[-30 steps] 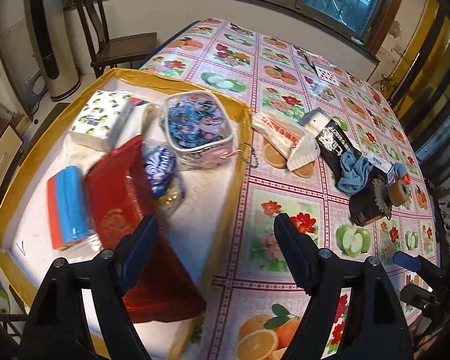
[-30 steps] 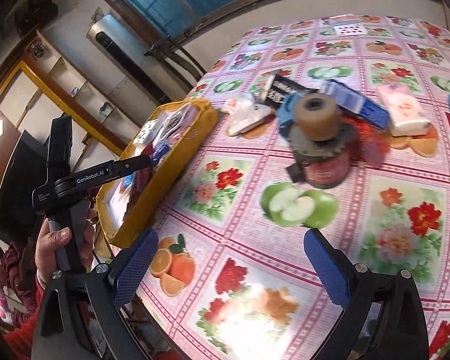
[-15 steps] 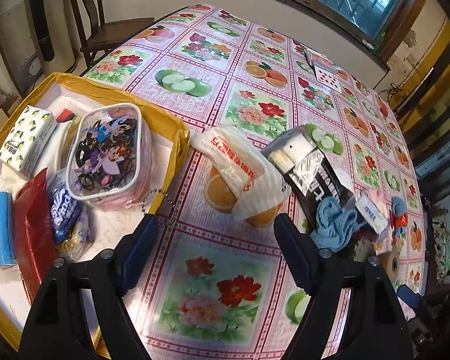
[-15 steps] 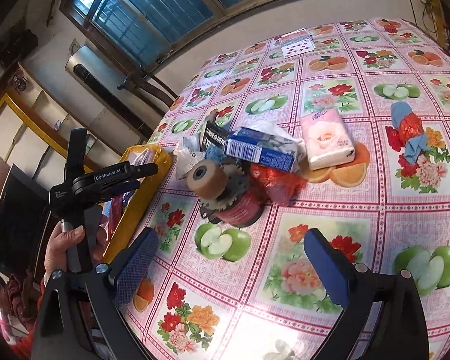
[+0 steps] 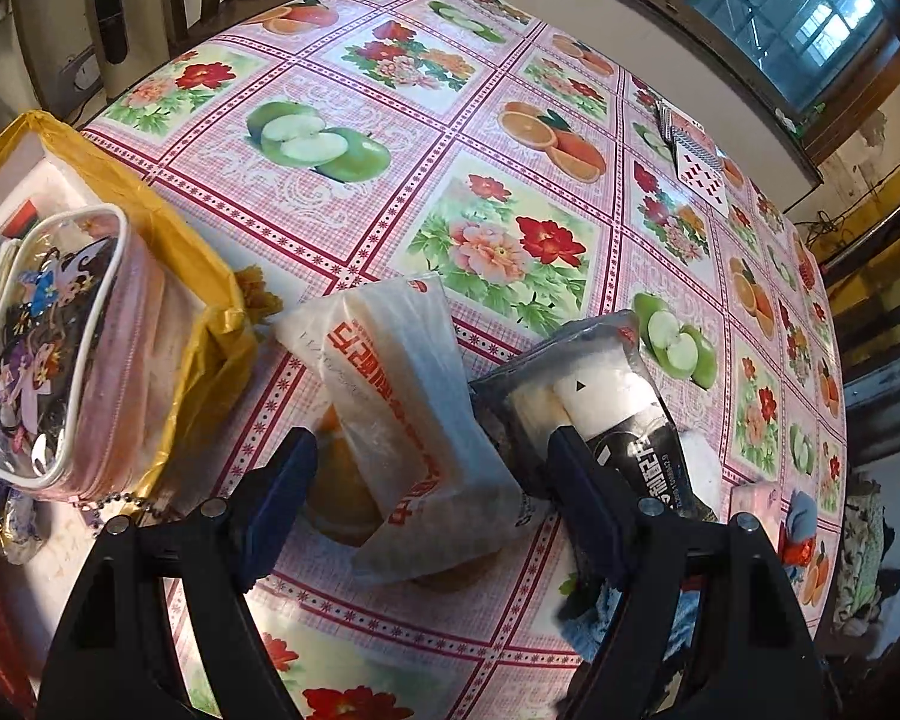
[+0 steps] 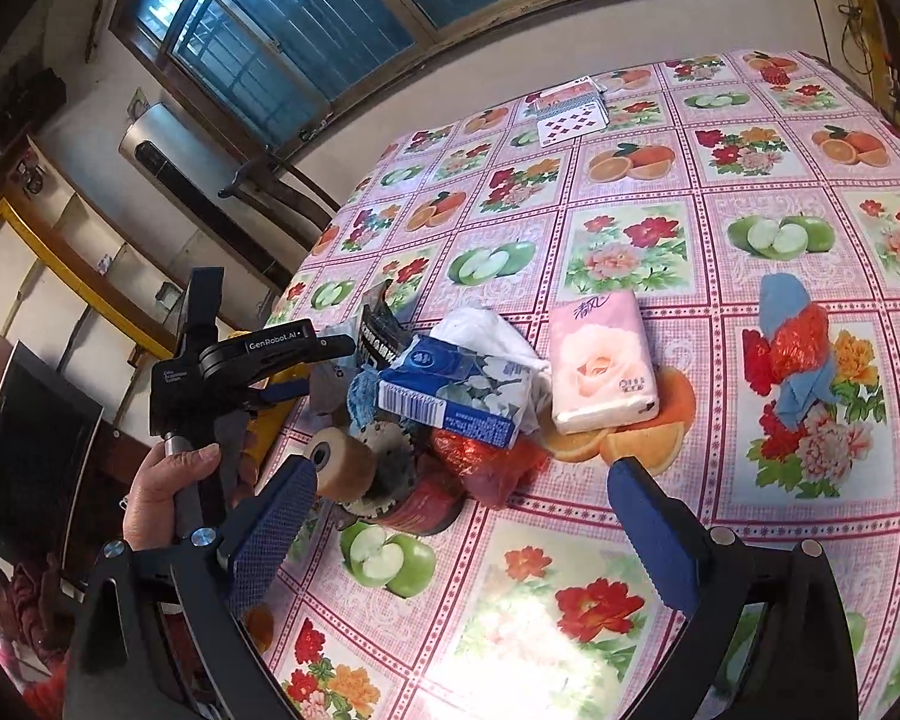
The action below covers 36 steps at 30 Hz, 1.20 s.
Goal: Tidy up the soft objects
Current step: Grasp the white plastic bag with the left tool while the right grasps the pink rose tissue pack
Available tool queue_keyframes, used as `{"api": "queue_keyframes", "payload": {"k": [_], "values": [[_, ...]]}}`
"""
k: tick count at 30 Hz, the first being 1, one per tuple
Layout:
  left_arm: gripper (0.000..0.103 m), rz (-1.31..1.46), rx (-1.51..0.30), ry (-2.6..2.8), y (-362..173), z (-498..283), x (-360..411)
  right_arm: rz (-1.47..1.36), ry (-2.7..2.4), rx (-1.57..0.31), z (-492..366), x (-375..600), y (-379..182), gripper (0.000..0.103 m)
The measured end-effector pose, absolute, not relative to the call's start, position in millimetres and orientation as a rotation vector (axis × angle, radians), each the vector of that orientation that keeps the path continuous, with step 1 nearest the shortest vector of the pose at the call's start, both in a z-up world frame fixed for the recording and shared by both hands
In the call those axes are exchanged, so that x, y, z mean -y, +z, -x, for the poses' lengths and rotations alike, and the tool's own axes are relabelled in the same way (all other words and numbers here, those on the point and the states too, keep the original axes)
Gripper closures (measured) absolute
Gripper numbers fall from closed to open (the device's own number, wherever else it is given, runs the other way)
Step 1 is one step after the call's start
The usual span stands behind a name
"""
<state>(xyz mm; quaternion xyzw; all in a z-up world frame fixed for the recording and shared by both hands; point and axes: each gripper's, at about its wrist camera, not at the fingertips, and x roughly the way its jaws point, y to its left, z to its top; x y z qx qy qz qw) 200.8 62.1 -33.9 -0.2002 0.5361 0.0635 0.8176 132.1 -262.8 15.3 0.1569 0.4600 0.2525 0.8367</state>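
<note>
So my left hand-held gripper point(image 5: 429, 483) is spread wide with nothing in it, and the white plastic pack with red lettering point(image 5: 414, 414) sits right between the blue pads on the worktop point(image 5: 498, 120), which has a pink fruit-and-flower oilcloth. Tight against that pack on the right is a black-and-white packet in clear wrap point(image 5: 606, 408), partly hidden behind my right-side finger. On the left is the yellow-lined box point(image 5: 168, 240), with a clear pink-edged cartoon pouch point(image 5: 54, 348) leaning inside its near corner, bead chain hanging out.

Right hand-held gripper point(image 6: 459, 519) is also wide open and empty, hovering over the cloth. Closest to it is a pile: a tan roll point(image 6: 342, 471) on a toothed disc over a red tin point(image 6: 426, 504), a crumpled red foil bag point(image 6: 486, 462), then a blue flowery tissue pack point(image 6: 456, 399) on top. Beside that is a pink rose tissue pack point(image 6: 600, 360) lying flat. Off to the right, on its own, is a blue cloth with red foil point(image 6: 792, 348). Playing cards point(image 6: 570, 114) lie at the far edge. A person's hand point(image 6: 168, 492) grips the other handle on the left.
</note>
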Motion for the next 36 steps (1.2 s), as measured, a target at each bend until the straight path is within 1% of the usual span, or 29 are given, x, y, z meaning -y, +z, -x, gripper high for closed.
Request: {"api": "queue_keyframes", "payload": {"k": [5, 6, 9, 14, 16, 17, 18, 21, 25, 26, 28, 30, 31, 32, 33, 36], "values": [[0.023, 0.434, -1.155, 0.144, -38.1, -207.5, -60.3, -0.284, 0.489, -0.991, -163.5, 267.1, 14.4, 0.004], [0.02, 0.432, -1.157, 0.14, -38.6, -208.4, -59.2, -0.261, 0.467, -0.995, -170.8, 266.4, 13.8, 0.004], [0.015, 0.403, -1.165, 0.132, -40.1, -210.3, -54.2, -0.166, 0.409, -1.039, -191.2, 257.2, 4.9, 0.004], [0.015, 0.394, -1.166, 0.119, -40.5, -210.4, -53.5, -0.037, 0.294, -1.098, -217.9, 238.7, -17.0, 0.006], [0.015, 0.37, -1.175, 0.106, -40.8, -211.5, -51.4, 0.008, 0.247, -1.113, -226.2, 231.6, -25.2, 0.017], [0.015, 0.356, -1.181, 0.101, -41.1, -211.8, -50.2, 0.015, 0.246, -1.128, -231.6, 229.3, -30.9, 0.038], [0.015, 0.344, -1.186, 0.096, -41.3, -212.1, -49.2, 0.022, 0.241, -1.155, -235.7, 227.0, -37.5, 0.047], [0.015, 0.325, -1.195, 0.082, -41.6, -212.4, -47.5, 0.034, 0.244, -1.161, -241.7, 222.8, -45.9, 0.045], [0.016, 0.273, -1.196, 0.079, -42.9, -211.7, -42.0, 0.07, 0.227, -1.167, -238.6, 222.4, -44.7, 0.046], [0.018, 0.255, -1.196, 0.084, -43.0, -211.2, -40.5, 0.093, 0.217, -1.17, -237.3, 223.0, -45.0, 0.047], [0.026, 0.228, -1.186, 0.08, -42.0, -208.8, -38.3, 0.118, 0.211, -1.168, -231.9, 224.6, -44.6, 0.047], [0.045, 0.234, -1.171, 0.056, -40.1, -205.8, -38.5, 0.145, 0.215, -1.161, -227.0, 226.2, -44.5, 0.048], [0.05, 0.232, -1.168, 0.045, -39.4, -204.6, -38.3, 0.142, 0.222, -1.158, -224.9, 227.3, -44.4, 0.048], [0.052, 0.236, -1.169, 0.032, -39.3, -203.5, -38.3, 0.133, 0.234, -1.154, -222.4, 229.2, -44.2, 0.048], [0.057, 0.235, -1.167, 0.024, -38.9, -202.1, -38.0, 0.123, 0.25, -1.15, -219.3, 231.5, -43.8, 0.048], [0.063, 0.253, -1.158, -0.002, -38.1, -194.5, -38.3, 0.048, 0.289, -1.139, -210.6, 241.1, -41.1, 0.048]]}}
